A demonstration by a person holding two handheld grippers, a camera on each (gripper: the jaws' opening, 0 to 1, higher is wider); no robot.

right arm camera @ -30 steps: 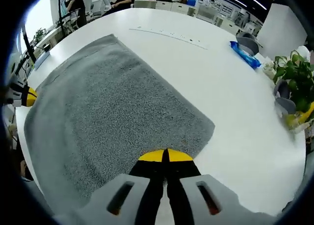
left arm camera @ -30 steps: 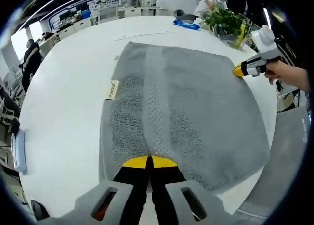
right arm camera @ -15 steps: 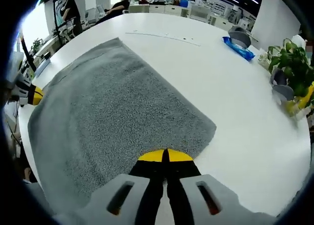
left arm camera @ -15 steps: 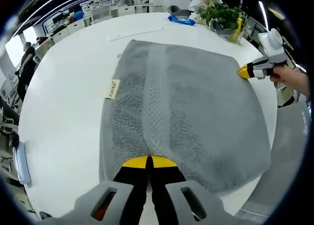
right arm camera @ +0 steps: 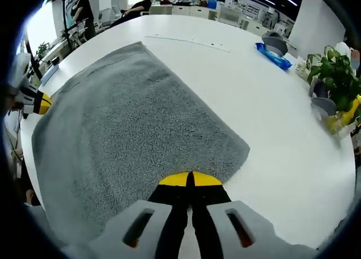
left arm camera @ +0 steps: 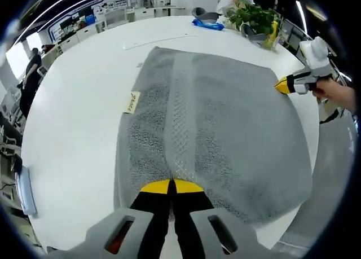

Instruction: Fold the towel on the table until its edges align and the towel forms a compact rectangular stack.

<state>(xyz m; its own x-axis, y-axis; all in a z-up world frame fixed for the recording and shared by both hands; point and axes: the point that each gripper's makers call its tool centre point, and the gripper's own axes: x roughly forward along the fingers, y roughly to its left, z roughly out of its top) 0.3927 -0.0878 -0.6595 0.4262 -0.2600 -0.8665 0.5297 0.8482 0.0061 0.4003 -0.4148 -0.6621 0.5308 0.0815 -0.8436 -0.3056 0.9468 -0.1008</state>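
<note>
A grey towel (left arm camera: 214,123) lies spread flat on the white table (left arm camera: 73,118), with a woven band and a small cream label (left arm camera: 131,102) near its left edge. My left gripper (left arm camera: 172,185) is shut, its yellow tips pinching the towel's near edge. In the right gripper view the same towel (right arm camera: 130,129) stretches away to the left, and my right gripper (right arm camera: 189,179) is shut on its near edge by a corner. The right gripper (left arm camera: 287,85), held by a hand, also shows at the towel's right edge. The left gripper (right arm camera: 39,104) shows at the towel's far-left edge.
A potted plant (right arm camera: 333,73) and a blue packet (right arm camera: 272,52) sit on the table's far side beyond the towel. A thin white strip (left arm camera: 158,40) lies past the towel's far edge. The table edge (left arm camera: 287,231) runs close behind both grippers. People sit at desks in the background.
Both views have shifted slightly with the hands. The towel stays flat, and both grippers keep their hold on its edges.
</note>
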